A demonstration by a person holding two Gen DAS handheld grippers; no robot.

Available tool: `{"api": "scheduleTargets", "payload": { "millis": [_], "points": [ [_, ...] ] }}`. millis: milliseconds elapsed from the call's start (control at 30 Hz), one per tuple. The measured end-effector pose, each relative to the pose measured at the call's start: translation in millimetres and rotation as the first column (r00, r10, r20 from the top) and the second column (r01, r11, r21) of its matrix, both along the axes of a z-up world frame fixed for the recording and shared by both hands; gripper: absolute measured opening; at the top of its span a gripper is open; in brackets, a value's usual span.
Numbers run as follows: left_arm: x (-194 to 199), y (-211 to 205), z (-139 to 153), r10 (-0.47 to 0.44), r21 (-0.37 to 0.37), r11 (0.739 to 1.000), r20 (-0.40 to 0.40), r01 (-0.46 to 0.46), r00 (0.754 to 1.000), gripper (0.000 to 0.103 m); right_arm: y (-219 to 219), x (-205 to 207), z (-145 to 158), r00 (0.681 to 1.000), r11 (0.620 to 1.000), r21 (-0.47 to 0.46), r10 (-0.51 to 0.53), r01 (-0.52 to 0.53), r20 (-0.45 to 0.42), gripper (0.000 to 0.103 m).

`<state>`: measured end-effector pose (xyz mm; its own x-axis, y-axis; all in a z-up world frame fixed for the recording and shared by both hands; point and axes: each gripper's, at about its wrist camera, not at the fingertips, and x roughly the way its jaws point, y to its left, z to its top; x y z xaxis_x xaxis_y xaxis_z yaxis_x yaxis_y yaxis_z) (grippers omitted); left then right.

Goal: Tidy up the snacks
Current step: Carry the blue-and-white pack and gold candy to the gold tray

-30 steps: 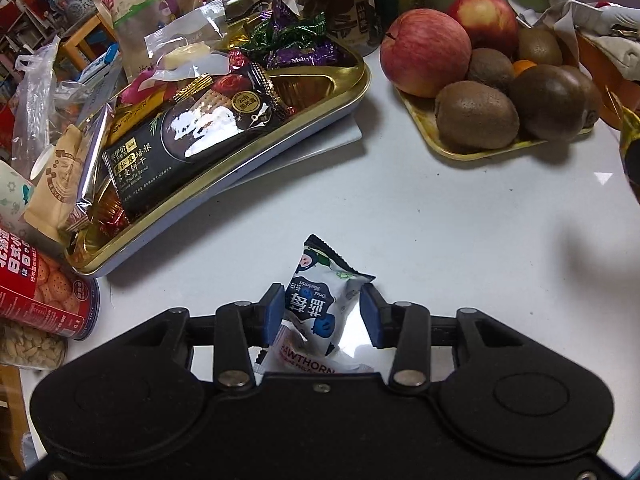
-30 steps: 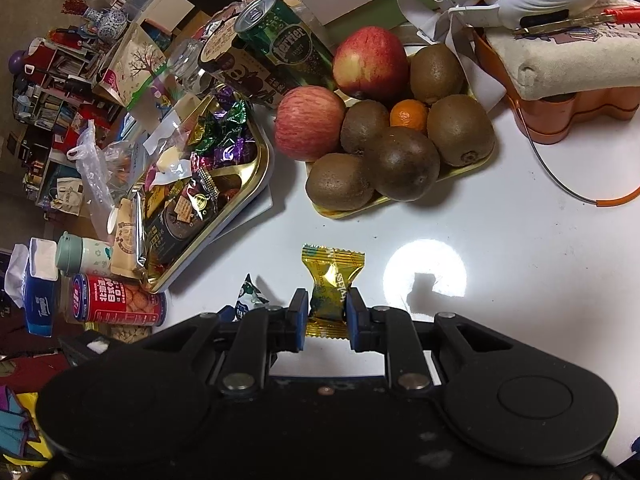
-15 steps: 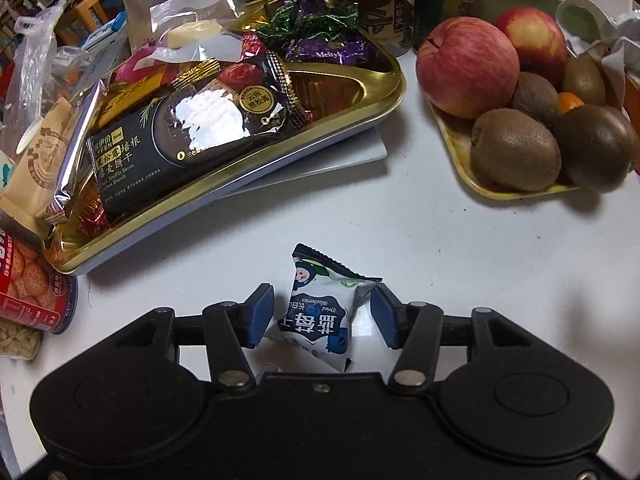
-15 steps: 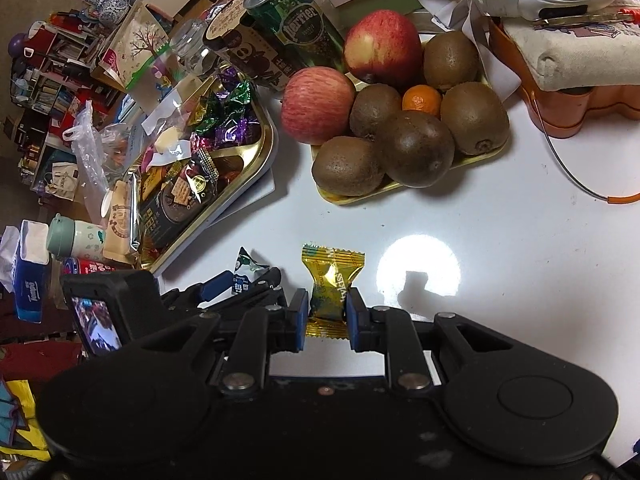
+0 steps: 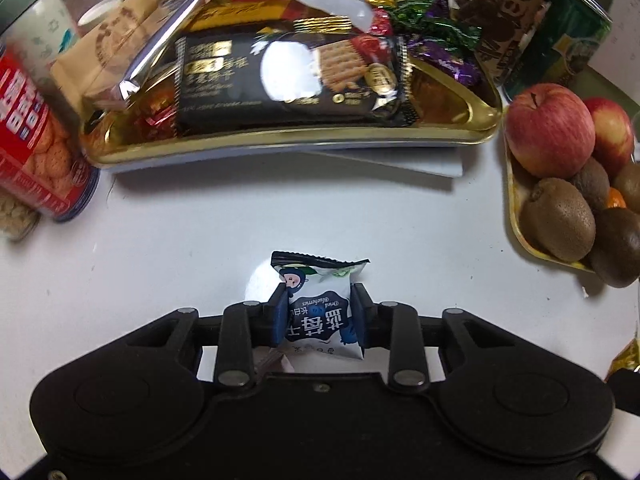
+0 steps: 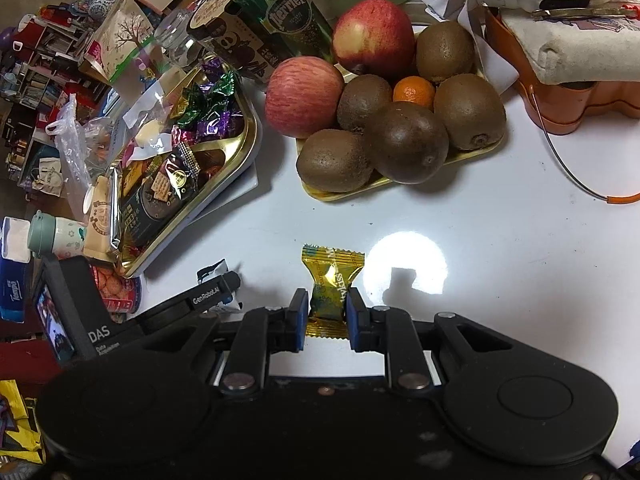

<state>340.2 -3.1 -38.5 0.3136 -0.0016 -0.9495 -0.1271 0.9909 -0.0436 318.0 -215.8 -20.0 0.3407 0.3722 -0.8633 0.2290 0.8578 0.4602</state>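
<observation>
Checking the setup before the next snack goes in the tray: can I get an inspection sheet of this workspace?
Surface: white table, glare spot by the right tongs.
Job's things: gold tray full of snacks; blue packet; gold candy.
Clutter: fruit plate, green can, red tin.
Grippers: left tongs just closed on the blue packet; right tongs shut on the gold candy.
Cables: orange-tipped wire on the table.
Surroundings: crowded shelves beyond the table.
</observation>
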Motion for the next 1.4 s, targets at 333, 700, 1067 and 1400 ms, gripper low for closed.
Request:
{"api": "scheduleTargets", "payload": {
  "millis": [333, 700, 1067, 1400],
  "points": [
    [-93.7, 22.3, 68.8, 0.053, -0.001, 0.999, 0.033, -0.053, 0.998, 0.040, 13.0, -10.5, -14.0, 0.997, 0.997, -0.024, 0.070, -0.071, -0.042, 0.021],
    [-192.3, 38.5, 73.1, 0.081, -0.116, 0.990, 0.008, -0.079, 0.997, 0.040, 13.2, -49.2, -8.6, 0.987, 0.977, -0.147, 0.161, -0.158, 0.010, 0.022],
    [-241.8, 22.9, 98.3, 0.037, -0.104, 0.994, 0.031, -0.034, 0.999, 0.040, -18.1, -130.7, 60.4, 0.965, 0.970, -0.166, 0.207, -0.180, 0.162, 0.022],
    [-276.2, -12.3, 81.2, -0.069, -0.073, 0.995, -0.020, 0.068, 0.997, 0.040, -45.0, -248.6, 43.5, 0.950, 0.961, -0.103, 0.270, -0.257, 0.154, 0.022]
  ]
}}
